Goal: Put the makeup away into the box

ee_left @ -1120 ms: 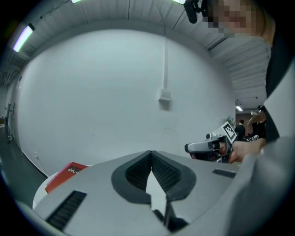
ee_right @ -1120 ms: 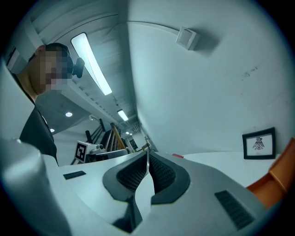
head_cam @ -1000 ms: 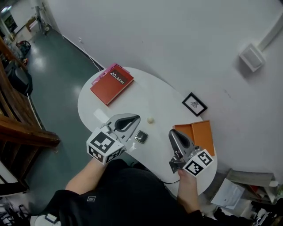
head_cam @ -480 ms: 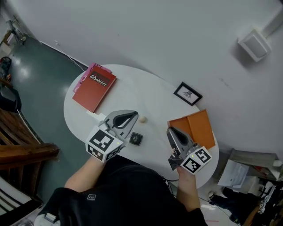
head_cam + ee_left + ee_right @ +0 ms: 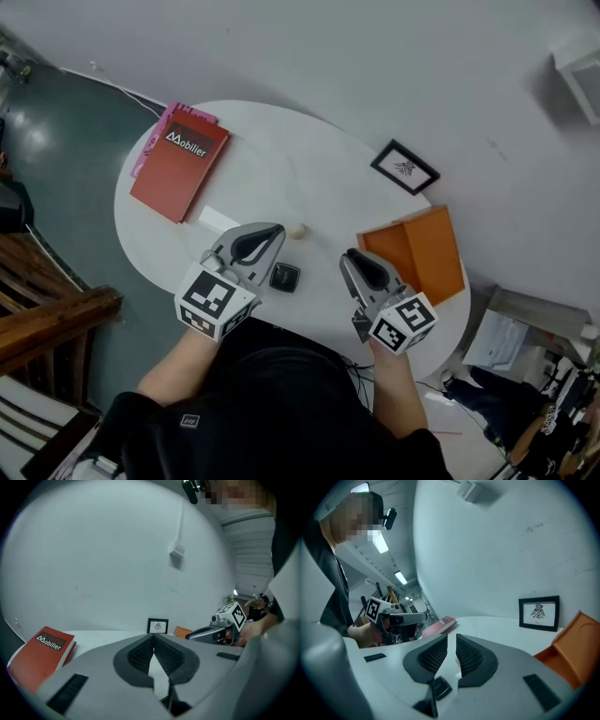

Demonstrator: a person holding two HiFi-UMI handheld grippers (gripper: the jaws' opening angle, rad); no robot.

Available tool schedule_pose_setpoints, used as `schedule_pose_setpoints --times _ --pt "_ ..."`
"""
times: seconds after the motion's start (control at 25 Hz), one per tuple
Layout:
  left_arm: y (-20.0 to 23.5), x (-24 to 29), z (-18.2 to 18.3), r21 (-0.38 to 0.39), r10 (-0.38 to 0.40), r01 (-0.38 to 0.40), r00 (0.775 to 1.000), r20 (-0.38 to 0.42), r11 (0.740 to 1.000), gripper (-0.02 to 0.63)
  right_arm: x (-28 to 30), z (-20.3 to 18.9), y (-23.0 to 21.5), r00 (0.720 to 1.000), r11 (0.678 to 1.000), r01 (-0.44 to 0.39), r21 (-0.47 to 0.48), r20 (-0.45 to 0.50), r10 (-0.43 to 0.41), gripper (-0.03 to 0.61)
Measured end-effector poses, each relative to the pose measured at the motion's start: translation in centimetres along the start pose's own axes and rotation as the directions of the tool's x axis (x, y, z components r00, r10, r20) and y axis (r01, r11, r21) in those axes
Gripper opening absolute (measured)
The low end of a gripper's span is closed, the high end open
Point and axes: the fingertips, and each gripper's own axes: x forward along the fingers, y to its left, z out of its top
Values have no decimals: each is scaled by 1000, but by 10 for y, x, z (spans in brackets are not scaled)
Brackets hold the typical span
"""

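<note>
A small black square makeup compact (image 5: 284, 277) lies on the white oval table (image 5: 281, 173), and a little cream ball (image 5: 297, 231) rests just beyond it. The orange box (image 5: 422, 253) stands open at the table's right end. My left gripper (image 5: 274, 229) is shut and empty, hovering just left of the compact, its tips near the ball. My right gripper (image 5: 349, 255) is shut and empty too, between the compact and the box. Through the right gripper's jaws (image 5: 451, 640) the compact (image 5: 439, 686) shows below. The left gripper's tips (image 5: 153, 637) touch each other.
A red book (image 5: 178, 161) on a pink one lies at the table's far left. A small black picture frame (image 5: 405, 167) leans on the wall behind the box. A white card (image 5: 219, 218) lies near the left gripper. The table's front edge is right at the person's body.
Both grippers have sunk toward the table and drawn closer to the compact. The head camera has shifted, so the table sits higher in view. Both stay shut.
</note>
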Motion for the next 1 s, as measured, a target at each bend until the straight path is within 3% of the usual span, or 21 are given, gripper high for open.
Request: schedule_pose_setpoints --times 0.16,0.32,0.56,0.84,1.0 --pt "6 0 -19 -34 16 -17 1000 -25 999 12 32 -20 -2 996 997 -32 -68 -91 26 45" --pt "6 -6 -41 -61 16 -19 998 -54 998 12 70 -48 -4 982 989 -65 -131 -185 40 160" --pt "7 -21 -74 -118 3 -14 996 -94 993 12 115 -91 -8 953 975 -66 -214 -304 -2 203" --pt "23 -41 -82 -134 3 -16 995 -98 991 12 130 -108 -29 939 968 72 -241 -311 -147 202" --pt "28 -45 -75 -128 -11 0 996 -86 992 12 131 -107 -32 932 958 107 -267 -308 -190 184"
